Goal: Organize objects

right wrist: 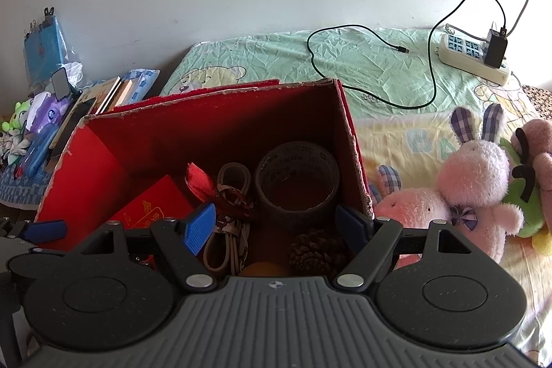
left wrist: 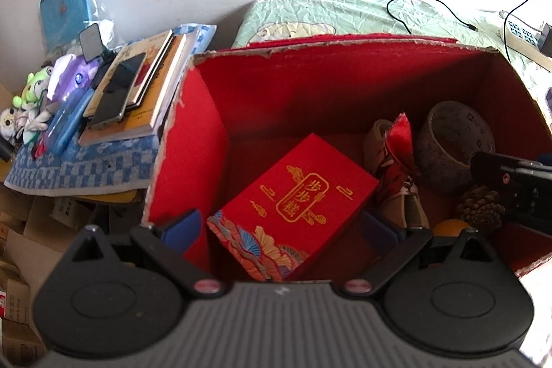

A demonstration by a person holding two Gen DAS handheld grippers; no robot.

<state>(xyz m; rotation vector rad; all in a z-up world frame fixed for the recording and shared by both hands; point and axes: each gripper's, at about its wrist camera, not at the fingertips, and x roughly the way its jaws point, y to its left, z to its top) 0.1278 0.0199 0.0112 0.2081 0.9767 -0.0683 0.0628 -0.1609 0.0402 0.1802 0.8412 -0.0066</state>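
A large open cardboard box lined in red [left wrist: 207, 140] sits on a bed covered with a pale green cartoon-print sheet [right wrist: 379, 64]. Inside it a flat red gift box with gold characters and a fan pattern [left wrist: 296, 206] lies tilted on the box floor toward the left side. To its right lie a red and white patterned cloth strap with beige loops [right wrist: 231, 202], a wide grey roll of tape standing on its edge against the right wall [right wrist: 296, 181], a brown pine cone [right wrist: 315, 252] and, just beside the cone, an orange round fruit [right wrist: 264, 269] that is mostly hidden. The left hand-held gripper [left wrist: 281, 225] hovers over the gift box with its blue-padded fingers spread wide and holding nothing. The right hand-held gripper [right wrist: 277, 221] hangs above the tape roll and cone, likewise spread wide and empty. Outside the box, pink plush rabbits [right wrist: 472, 185] lie on the bed to the right, near a white power strip with a black charger [right wrist: 472, 54]. To the left, a stack of books [left wrist: 145, 92] rests on a blue checked cloth [left wrist: 69, 171].
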